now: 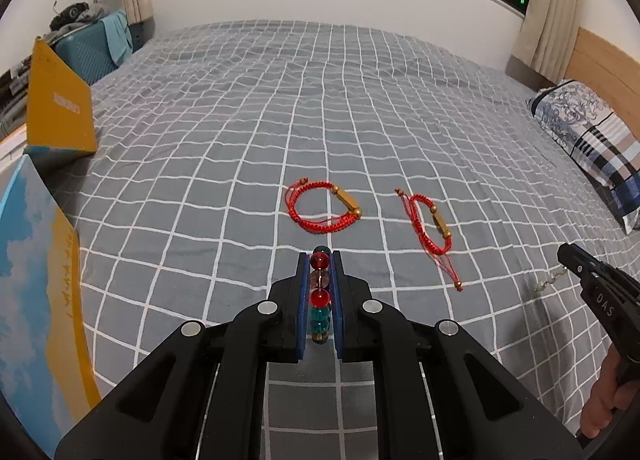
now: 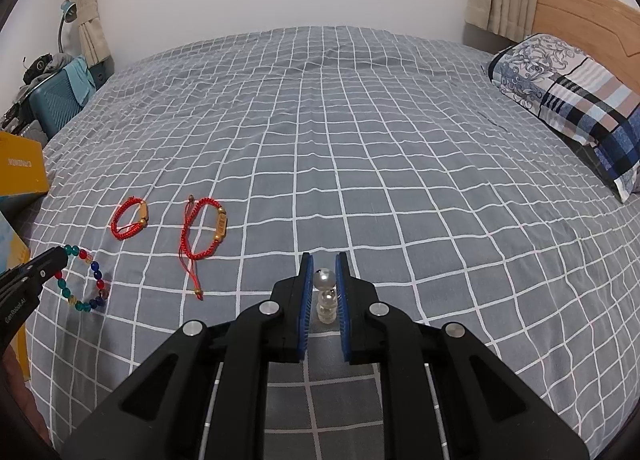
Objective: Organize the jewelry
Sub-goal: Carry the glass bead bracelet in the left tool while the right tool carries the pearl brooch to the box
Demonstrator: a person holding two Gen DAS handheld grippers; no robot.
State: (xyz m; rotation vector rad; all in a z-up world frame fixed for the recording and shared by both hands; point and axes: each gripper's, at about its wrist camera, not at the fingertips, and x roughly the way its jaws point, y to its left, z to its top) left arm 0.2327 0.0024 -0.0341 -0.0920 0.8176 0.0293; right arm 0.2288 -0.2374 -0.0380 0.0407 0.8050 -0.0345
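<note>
My left gripper point(image 1: 320, 260) is shut on a bracelet of red, green and blue beads point(image 1: 320, 296), seen edge-on between its blue pads; in the right wrist view the bracelet point(image 2: 86, 280) hangs from that gripper point(image 2: 60, 256) low over the bed. My right gripper point(image 2: 323, 262) is shut on a clear and silver bead bracelet point(image 2: 326, 294); it also shows in the left wrist view point(image 1: 568, 256), with the pale bracelet point(image 1: 550, 280) trailing from it. Two red cord bracelets with gold tube beads lie on the bedspread, one point(image 1: 324, 206) point(image 2: 130, 218) left of the other point(image 1: 432, 226) point(image 2: 204, 230).
The grey checked bedspread point(image 1: 280, 120) covers the whole bed. A yellow and blue box point(image 1: 60, 108) and a blue and yellow board point(image 1: 36, 280) stand at the left edge. A patterned pillow point(image 2: 568, 100) and wooden headboard point(image 2: 580, 8) are at the right.
</note>
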